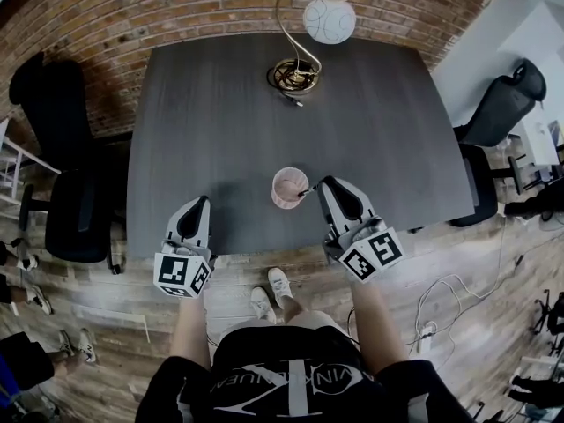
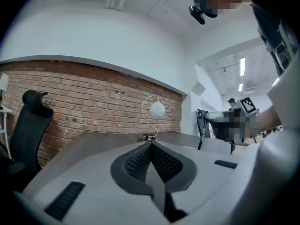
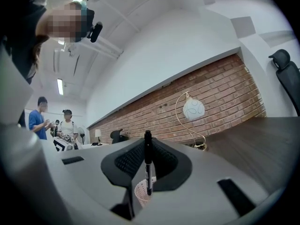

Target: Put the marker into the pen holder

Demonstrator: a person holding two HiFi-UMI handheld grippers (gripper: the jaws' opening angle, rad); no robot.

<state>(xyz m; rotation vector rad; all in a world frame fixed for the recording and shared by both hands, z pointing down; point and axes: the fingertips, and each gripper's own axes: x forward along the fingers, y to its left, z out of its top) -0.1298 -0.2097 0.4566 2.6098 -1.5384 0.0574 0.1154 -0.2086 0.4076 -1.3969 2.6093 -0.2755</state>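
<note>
- My right gripper [image 1: 323,186] has its jaws closed on the marker [image 3: 148,159] — a black one, pinched between the two pads.
- In the right gripper view the marker stands straight up and down, with its top poking up above the jaws.
- The bottom end of the marker is down by the pen holder [image 1: 289,188], a small pink cup with little holes in its wall.
- From my head view the marker's end is right at the cup's rim, on the side near my right gripper (I cannot tell if the tip is inside the cup or just over it).
- The pen holder stands upright on the dark grey table [image 1: 211,104], close to the edge nearest me and between my two grippers.
- My left gripper [image 1: 204,203] has its jaws pressed together with nothing in them — it is over the near edge of the table, off to the left of the cup and not touching it.
- At the far side of the table there is a lamp [image 1: 329,18] with a round white shade and a curly gold stand.
- Black office chairs [image 1: 62,174] stand by the sides of the table.
</note>
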